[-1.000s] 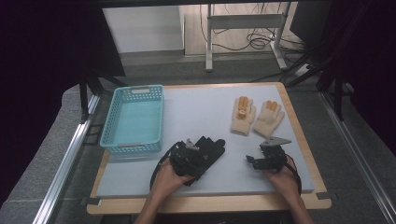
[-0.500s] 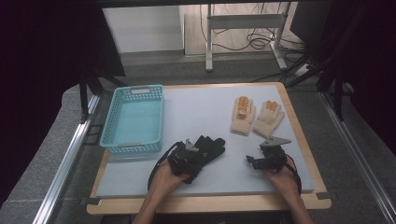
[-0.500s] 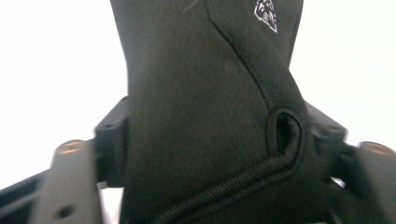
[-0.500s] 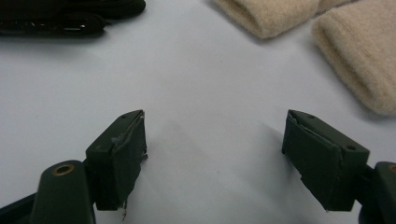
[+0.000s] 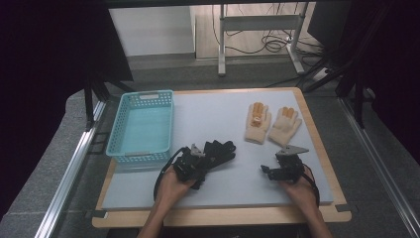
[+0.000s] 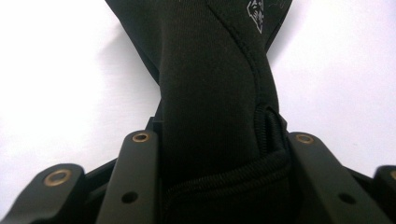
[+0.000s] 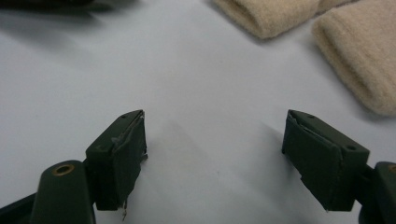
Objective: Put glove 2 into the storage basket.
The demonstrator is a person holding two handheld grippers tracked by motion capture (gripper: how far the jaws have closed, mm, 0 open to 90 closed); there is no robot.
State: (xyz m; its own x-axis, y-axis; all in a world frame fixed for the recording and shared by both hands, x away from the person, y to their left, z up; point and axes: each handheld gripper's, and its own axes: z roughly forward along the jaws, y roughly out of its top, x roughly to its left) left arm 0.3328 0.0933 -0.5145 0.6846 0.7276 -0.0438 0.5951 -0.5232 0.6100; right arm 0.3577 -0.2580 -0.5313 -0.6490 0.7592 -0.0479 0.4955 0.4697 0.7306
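You are working at a table [image 5: 218,218] with a pale wooden edge, its top covered by a light grey mat [image 5: 213,124] that looks smooth and bare between the things on it. Your left gripper [image 5: 198,161] rests on the mat near the front, its jaws clamped on the cuff of a black glove [image 6: 210,93], which lies flat on the mat and stretches away from the jaws toward the middle of the table. Your right gripper [image 7: 215,154] sits low over bare mat toward the front right, jaws wide apart and holding nothing. Just beyond it lie two cream gloves [image 5: 272,124] side by side, one with orange patches on its fingers. A light blue basket [image 5: 143,124] stands at the left of the mat, well apart from the black glove. Beyond the table you have a grey floor, a white panel, a metal frame on legs with loose cables [image 5: 267,42] under it, and dark curtains down both sides.
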